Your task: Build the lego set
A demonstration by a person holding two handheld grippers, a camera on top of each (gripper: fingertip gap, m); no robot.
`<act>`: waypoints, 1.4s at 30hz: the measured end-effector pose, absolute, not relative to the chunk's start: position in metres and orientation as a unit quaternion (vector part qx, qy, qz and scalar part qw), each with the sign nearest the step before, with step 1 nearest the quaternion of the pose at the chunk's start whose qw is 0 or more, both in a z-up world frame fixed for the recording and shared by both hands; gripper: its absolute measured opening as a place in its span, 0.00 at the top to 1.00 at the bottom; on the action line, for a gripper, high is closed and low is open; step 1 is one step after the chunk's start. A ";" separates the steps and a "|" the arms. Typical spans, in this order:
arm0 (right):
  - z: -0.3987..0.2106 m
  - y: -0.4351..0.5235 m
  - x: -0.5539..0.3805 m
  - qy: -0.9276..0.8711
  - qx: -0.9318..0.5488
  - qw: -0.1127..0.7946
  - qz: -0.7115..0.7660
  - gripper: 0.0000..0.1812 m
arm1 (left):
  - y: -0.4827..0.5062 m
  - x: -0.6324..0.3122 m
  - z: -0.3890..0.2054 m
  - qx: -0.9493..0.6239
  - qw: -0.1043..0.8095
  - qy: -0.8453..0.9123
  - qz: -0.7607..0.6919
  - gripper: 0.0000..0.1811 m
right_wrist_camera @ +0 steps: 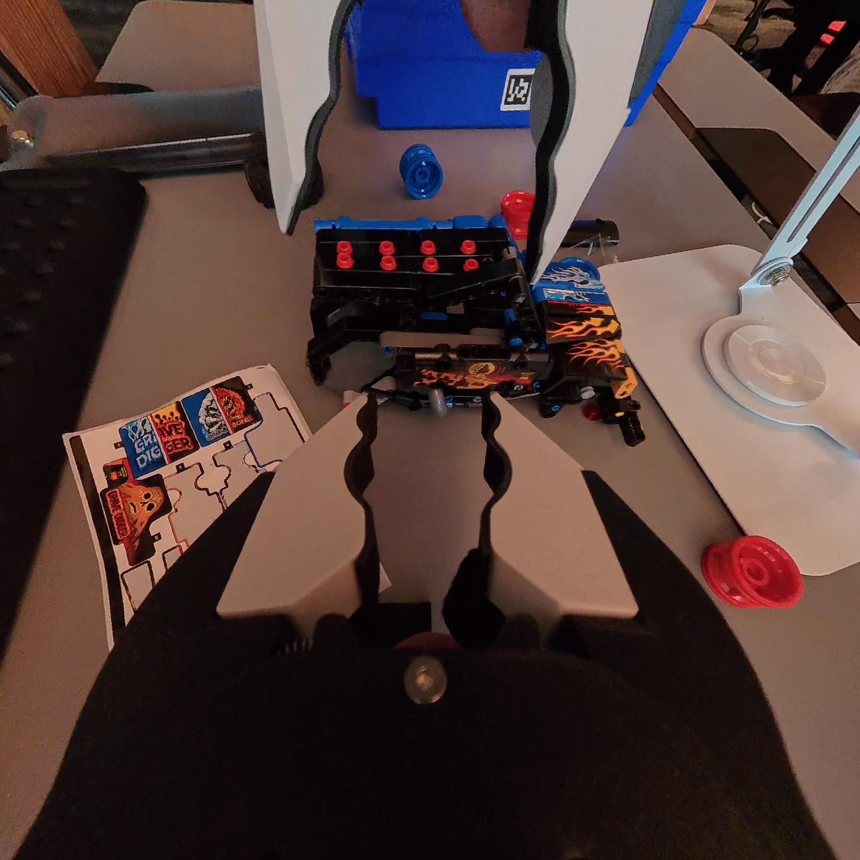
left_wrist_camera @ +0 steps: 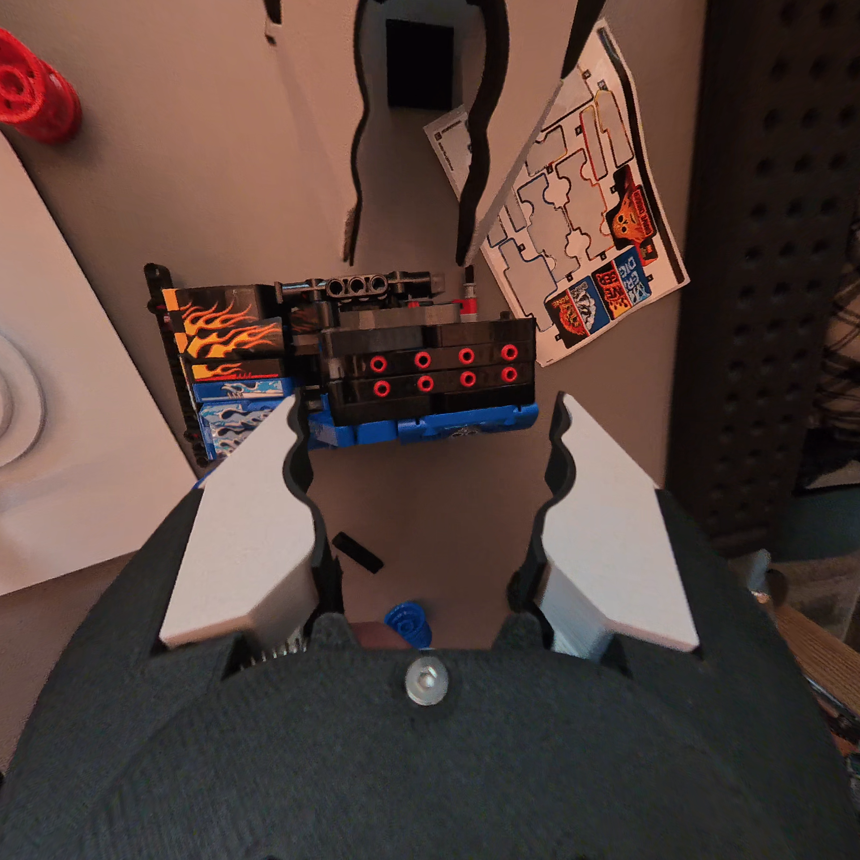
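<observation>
Right wrist view shows the right gripper (right_wrist_camera: 428, 414) narrowly parted and empty, the left gripper (right_wrist_camera: 409, 223) wide; both should clamp the truck chassis (right_wrist_camera: 419, 298) squarely before adding the blue wheel hub (right_wrist_camera: 421, 171).

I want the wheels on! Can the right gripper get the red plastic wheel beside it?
Probably yes: the right gripper is open and empty, and the red plastic wheel lies uncovered nearby.

A grey bench (right_wrist_camera: 195, 260) is lying under dim, warm light. A black perforated mat (right_wrist_camera: 51, 288) is covering its left edge, and a white stand base (right_wrist_camera: 698, 442) is sitting at the right edge. Beyond the far edge, a second grey bench (right_wrist_camera: 744, 93) and wooden furniture (right_wrist_camera: 42, 42) are showing.
</observation>
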State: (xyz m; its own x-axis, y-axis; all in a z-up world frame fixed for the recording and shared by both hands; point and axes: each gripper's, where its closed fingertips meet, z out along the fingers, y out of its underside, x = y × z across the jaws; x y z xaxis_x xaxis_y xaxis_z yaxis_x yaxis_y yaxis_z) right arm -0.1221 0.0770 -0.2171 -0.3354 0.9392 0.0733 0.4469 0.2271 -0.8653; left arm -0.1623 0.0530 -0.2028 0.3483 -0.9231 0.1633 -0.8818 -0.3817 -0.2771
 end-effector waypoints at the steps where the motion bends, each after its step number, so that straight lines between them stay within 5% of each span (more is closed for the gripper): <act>1: -0.217 0.077 -0.122 -0.717 -0.483 0.315 0.393 0.76 | 0.052 -0.163 -0.201 -0.818 0.067 0.550 -0.157 0.45; 42: -0.213 0.072 -0.131 -0.685 -0.501 0.295 0.440 0.75 | 0.045 -0.143 -0.197 -0.809 0.046 0.544 -0.216 0.60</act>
State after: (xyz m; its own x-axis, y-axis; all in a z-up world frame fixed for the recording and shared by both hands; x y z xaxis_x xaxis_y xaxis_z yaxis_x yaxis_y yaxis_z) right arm -0.1307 0.0715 -0.2135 -0.3237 0.9454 -0.0373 0.4272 0.1109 -0.8974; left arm -0.1431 0.0455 -0.1968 0.3148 -0.9007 0.2995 -0.8605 -0.4040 -0.3103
